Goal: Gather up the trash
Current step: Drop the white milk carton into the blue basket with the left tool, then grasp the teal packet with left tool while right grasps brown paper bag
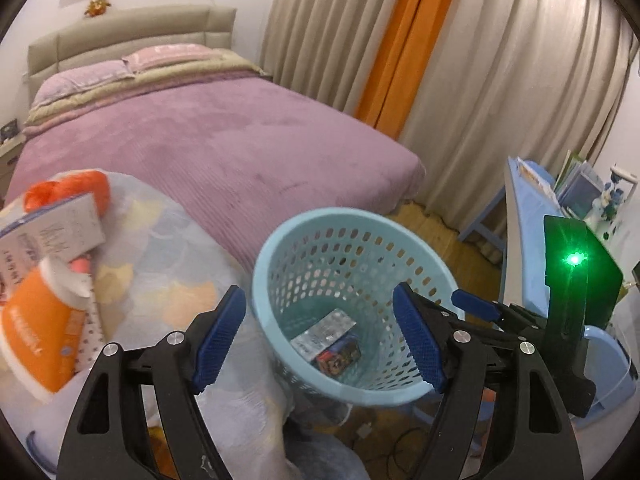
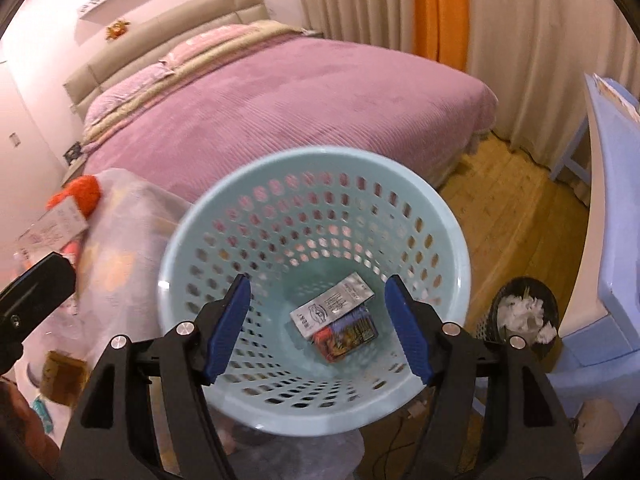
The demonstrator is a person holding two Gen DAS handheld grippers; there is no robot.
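Our left gripper (image 1: 320, 336) hangs with its jaws spread and nothing between the blue pads; it sits above the near rim of the basket (image 1: 280, 240). Our right gripper (image 2: 318, 328) is likewise open and empty, aimed down into the basket's (image 2: 192, 240) mouth.

At the bottom of the pale blue perforated basket lie two bits of trash: a silver packet (image 2: 332, 306) resting across a small printed box (image 2: 350, 338), the two touching. From the left view the packet (image 1: 328, 330) and box (image 1: 340, 354) show between the pads, far below them.

Just left of the basket a bundle of light patterned cloth (image 1: 168, 248) carries an orange pouch (image 1: 36, 340), a booklet (image 1: 60, 232) and an orange ball of yarn (image 1: 76, 190). The right gripper (image 1: 520, 320) shows at the left view's right edge, with a green light (image 1: 575, 259) on it. A dark bin (image 2: 524, 312) of white tissue stands just right of the basket on the wooden floor (image 2: 512, 200). Beyond lie the purple bed (image 2: 304, 92) and curtains (image 2: 532, 36).
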